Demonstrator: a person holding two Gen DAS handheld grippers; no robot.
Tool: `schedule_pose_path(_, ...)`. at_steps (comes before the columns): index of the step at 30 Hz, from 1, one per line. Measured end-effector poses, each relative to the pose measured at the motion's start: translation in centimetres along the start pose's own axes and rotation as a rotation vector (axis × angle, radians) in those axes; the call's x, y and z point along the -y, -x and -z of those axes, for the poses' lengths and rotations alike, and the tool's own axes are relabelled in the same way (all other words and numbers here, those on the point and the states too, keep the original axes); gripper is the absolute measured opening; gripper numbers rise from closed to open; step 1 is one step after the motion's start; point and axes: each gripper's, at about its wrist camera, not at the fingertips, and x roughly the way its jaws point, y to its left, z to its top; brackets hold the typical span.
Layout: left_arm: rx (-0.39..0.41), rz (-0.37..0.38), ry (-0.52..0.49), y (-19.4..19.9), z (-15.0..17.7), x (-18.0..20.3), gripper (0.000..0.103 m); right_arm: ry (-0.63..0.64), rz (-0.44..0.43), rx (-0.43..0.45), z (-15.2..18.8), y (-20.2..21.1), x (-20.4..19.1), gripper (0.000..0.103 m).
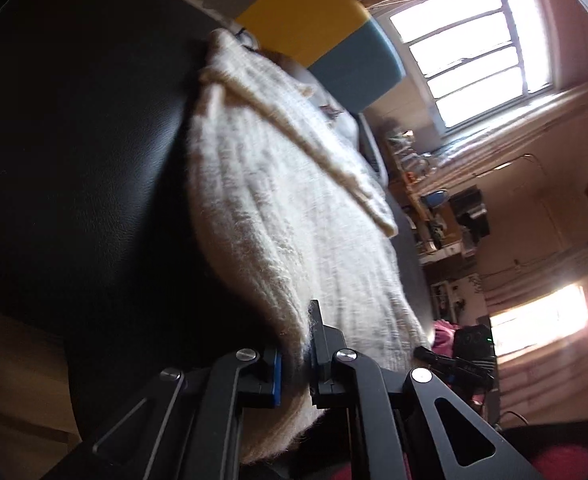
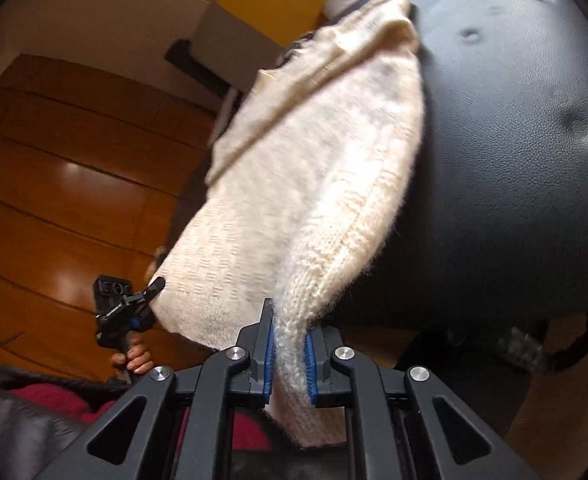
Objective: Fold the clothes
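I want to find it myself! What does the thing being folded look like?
Look at the big black leather seat. Draped over it lies a cream knit sweater, its near edge pinched by both grippers. It is the only pale, fuzzy thing there.

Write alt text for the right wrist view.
The right gripper is shut on the edge of a cream knit sweater draped over a black leather seat. At lower left the left gripper pinches another edge, above a wooden floor.
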Motion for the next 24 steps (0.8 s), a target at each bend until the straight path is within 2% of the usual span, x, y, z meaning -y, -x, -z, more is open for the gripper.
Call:
schedule_pose_path(6,0.042,0.111,-0.025,3.5,-0.4,3.1,0.009,-0.019,-0.124,0.073,0.4,3.6,-1.2,0.011)
schedule_pose_path(10,0.082,0.197,-0.002,4.9,-2.0,4.4,0.009,-0.001,-0.191,0.148,-1.7,3.6,-3.2,0.011)
schedule_pose_path(15,0.115,0.296,-0.011,4.7,-6.4,6.3,0.009,0.03,-0.229,0.196,-6.8,1.9,-4.7,0.011)
schedule_pose_path(19,0.137,0.325,-0.01,2.7,-10.9,6.5,0.01,0.019,-0.235,0.227,-12.9,0.1,-4.4,0.011)
schedule_pose_path(22,0.148,0.313,0.007,0.7,-14.6,5.8,0.01,-0.037,-0.209,0.25,-18.2,-1.7,-2.5,0.011)
schedule_pose_path(24,0.138,0.282,0.031,-1.4,-17.4,4.8,0.01,-0.12,-0.166,0.251,-20.9,-3.6,-0.1,0.011)
